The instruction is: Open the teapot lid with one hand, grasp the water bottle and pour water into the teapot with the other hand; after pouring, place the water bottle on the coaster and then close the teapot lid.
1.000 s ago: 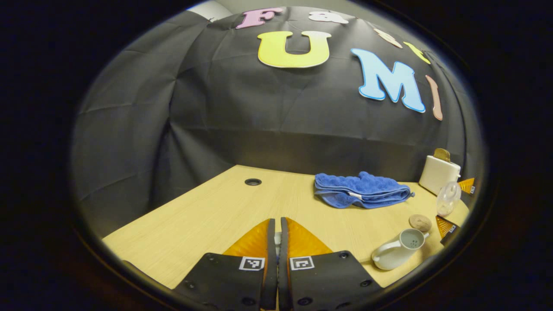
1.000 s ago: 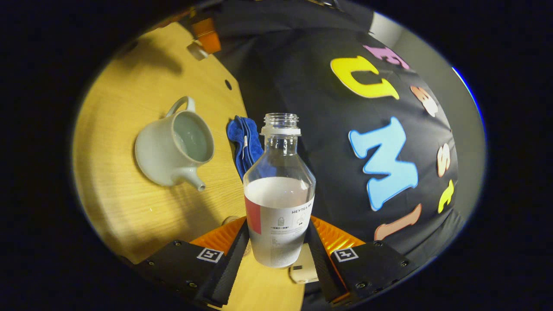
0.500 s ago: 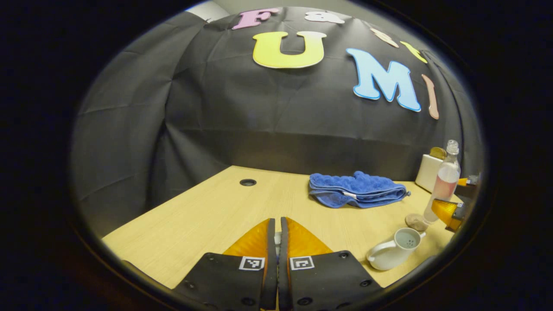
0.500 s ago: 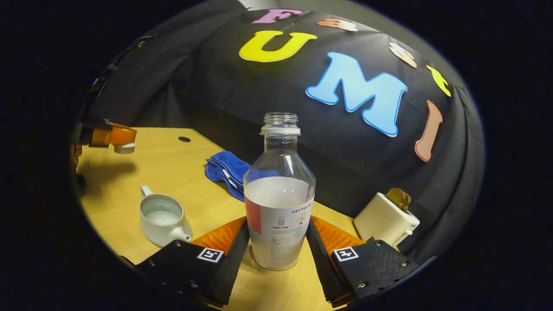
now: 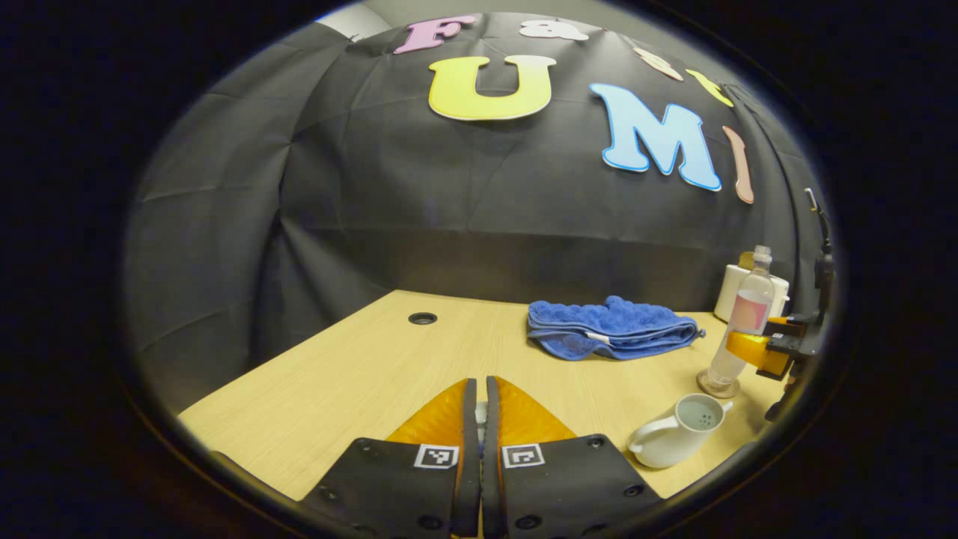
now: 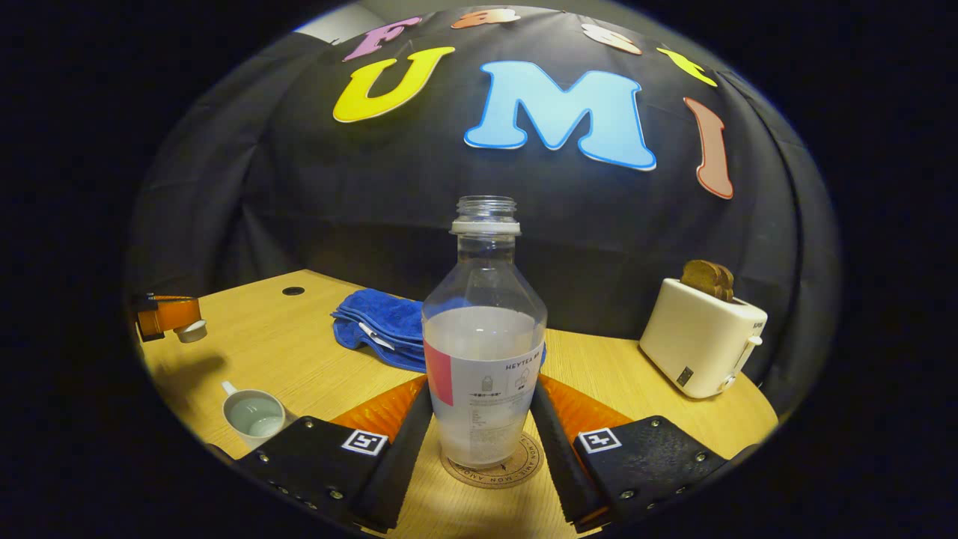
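In the right gripper view we see the water bottle (image 6: pixel 483 337) upright and uncapped, a little over half full of cloudy water, its base resting on the round cork coaster (image 6: pixel 501 464) that lies directly beneath and between our right gripper's (image 6: pixel 479 442) fingers. Both fingers press against the bottle's labelled sides, so the right gripper is clamped on it. Down to the left of this gripper stands the white teapot (image 6: pixel 253 415), lid off, with water showing inside. Farther left and higher, our left gripper (image 6: pixel 174 316) hovers above the table (image 6: pixel 299 352) with the small white teapot lid (image 6: pixel 191 331) at its tip. Behind the bottle to the left lies a folded blue towel (image 6: pixel 374 326); to the right of the gripper stands a white toaster (image 6: pixel 700 340) with a slice of toast (image 6: pixel 707 278) in its slot.

In the left gripper view we see the left gripper's (image 5: pixel 480 404) fingers drawn almost together, a sliver of something white caught in the narrow gap between them. Low to the right of it sits the open teapot (image 5: pixel 677 433), strainer holes visible inside. Just beyond the teapot, the water bottle (image 5: pixel 741 326) stands on the coaster (image 5: pixel 717 385) with the right gripper (image 5: pixel 760 350) around its middle. The towel (image 5: pixel 610 337) lies ahead and to the right.
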Motion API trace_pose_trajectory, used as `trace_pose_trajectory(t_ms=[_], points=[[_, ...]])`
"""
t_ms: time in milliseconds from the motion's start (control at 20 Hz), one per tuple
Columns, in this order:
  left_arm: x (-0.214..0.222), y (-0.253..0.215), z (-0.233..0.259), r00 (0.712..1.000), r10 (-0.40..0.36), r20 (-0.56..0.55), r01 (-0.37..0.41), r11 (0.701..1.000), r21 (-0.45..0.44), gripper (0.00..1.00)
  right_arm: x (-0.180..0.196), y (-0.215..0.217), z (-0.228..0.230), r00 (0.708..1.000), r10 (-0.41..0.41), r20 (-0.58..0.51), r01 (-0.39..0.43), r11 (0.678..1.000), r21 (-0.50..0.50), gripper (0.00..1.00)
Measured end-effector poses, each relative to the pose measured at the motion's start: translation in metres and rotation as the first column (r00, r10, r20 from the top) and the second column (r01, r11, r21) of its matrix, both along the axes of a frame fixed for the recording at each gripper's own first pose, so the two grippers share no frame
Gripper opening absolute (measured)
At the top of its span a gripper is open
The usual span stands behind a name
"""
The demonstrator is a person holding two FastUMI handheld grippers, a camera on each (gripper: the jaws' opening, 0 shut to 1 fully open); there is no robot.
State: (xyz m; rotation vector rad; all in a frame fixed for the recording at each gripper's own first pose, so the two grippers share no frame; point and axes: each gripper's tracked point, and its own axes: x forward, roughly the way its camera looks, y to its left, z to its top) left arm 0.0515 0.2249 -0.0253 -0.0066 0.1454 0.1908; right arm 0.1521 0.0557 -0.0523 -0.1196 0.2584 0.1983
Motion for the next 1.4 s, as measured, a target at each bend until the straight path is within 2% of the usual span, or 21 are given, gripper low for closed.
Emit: trace_pose_trajectory(t_ms=[300,450,550,650,750,950,1100,1400], points=[[-0.001,0.000,0.001,1.000,-0.001,0.002,0.001,1.000,0.004,0.07,0.004,-0.011,-0.010,0.999,-0.024,-0.042,0.027,0.998,0.057,0.77],[0.000,0.000,0.001,1.000,-0.005,0.003,0.005,1.000,0.002,0.07,0.002,-0.012,-0.015,0.999,-0.026,-0.045,0.027,1.000,0.012,0.80],[-0.001,0.000,0.000,1.000,-0.005,0.001,0.005,1.000,0.006,0.07,-0.002,-0.012,-0.013,0.999,-0.019,-0.027,0.019,1.000,-0.010,0.83],[0.000,-0.001,0.001,1.000,-0.007,0.002,0.007,1.000,0.009,0.08,-0.005,-0.008,-0.007,1.000,0.002,-0.002,-0.002,1.000,0.024,0.83],[-0.001,-0.001,0.002,1.000,-0.009,0.007,0.009,1.000,0.013,0.08,-0.007,-0.009,0.001,1.000,-0.001,0.030,-0.001,0.999,0.045,0.92],[-0.003,-0.003,0.008,0.999,-0.028,0.023,0.027,0.999,0.017,0.07,-0.014,-0.022,0.011,0.996,-0.030,0.086,0.026,0.999,0.043,0.92],[-0.007,-0.007,0.020,0.997,-0.048,0.055,0.046,0.998,0.033,0.08,-0.022,-0.030,0.016,0.992,-0.050,0.119,0.039,0.995,0.086,0.92],[-0.010,-0.026,0.034,0.992,-0.091,0.086,0.088,0.995,0.035,0.08,-0.040,-0.042,0.028,0.986,-0.053,0.158,0.033,0.991,0.126,0.92]])
